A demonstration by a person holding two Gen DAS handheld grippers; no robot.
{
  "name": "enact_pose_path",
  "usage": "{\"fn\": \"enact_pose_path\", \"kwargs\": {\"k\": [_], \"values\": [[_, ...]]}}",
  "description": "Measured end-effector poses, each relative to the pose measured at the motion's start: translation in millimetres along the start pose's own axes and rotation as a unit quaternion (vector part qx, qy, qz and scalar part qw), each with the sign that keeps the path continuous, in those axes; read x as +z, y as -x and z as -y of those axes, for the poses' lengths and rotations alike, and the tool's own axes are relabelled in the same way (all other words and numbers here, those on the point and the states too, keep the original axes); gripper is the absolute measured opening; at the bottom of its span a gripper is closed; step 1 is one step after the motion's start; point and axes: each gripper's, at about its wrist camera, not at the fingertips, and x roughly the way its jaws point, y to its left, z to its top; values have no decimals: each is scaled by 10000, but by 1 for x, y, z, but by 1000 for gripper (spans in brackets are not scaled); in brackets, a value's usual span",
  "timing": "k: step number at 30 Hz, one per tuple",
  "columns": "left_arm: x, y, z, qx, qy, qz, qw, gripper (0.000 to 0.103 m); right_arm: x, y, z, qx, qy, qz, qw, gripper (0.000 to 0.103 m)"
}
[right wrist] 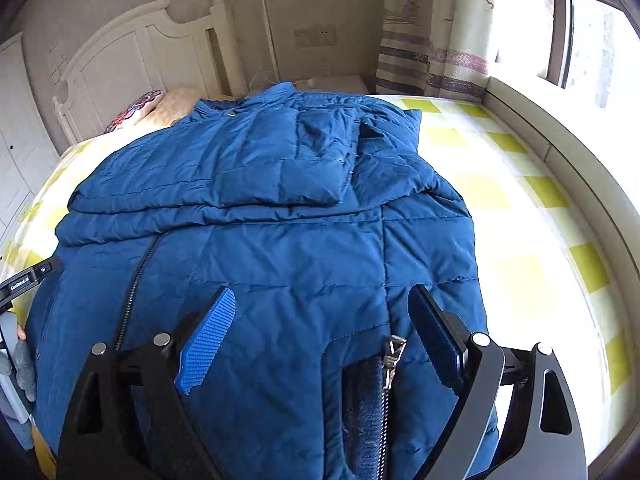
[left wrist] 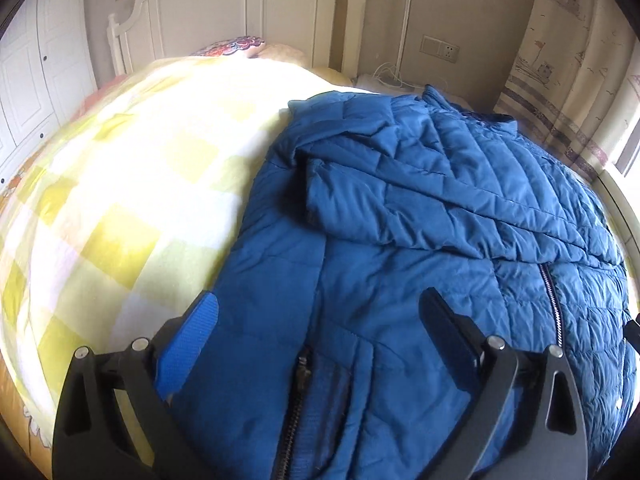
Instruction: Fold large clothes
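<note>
over the blue jacket (left wrist: 400, 208) hem, both grippers, left (left wrist: 320, 308) and right (right wrist: 320, 304), gape empty; pinch each bottom corner evenly before folding up.

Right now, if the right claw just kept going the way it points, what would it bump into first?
Most likely the blue padded jacket spread on the bed. The right claw points down at its lower front, jaws wide open with nothing gripped, near a pocket zipper. Exact depth is hard to judge.
</note>
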Motion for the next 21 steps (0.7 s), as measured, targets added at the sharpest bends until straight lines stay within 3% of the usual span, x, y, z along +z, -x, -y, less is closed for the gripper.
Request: {"fn": "enact_pose_path", "kwargs": {"k": [3, 6, 8, 11, 14, 18, 21], "values": [[-27, 22, 41, -173, -710, 196, 9971, 100, -31, 20, -53, 285, 950, -69, 9950, 89], [-57, 8, 72, 139, -1442, 5, 9895, 101, -65, 8, -89, 206, 1576, -482, 9861, 89], [-60, 10, 69, 160, -1378, 64, 9903, 101, -76, 6, -87, 138, 1441, -266, 9891, 91], [-57, 8, 52, -34, -1098, -165, 9938, 101, -75, 9, -74, 299, 1213, -330, 9916, 91], [-63, 21, 26, 145, -936, -2, 9955, 101, -79, 31, -60, 242, 982, -154, 9948, 91], [-82, 26, -21, 216, -728, 36, 9971, 101, -97, 43, -19, -409, 755, 4, 9963, 91], [-96, 33, -41, -105, -738, 320, 9967, 101, -111, 44, 8, -102, 527, 120, 9985, 91]]}}
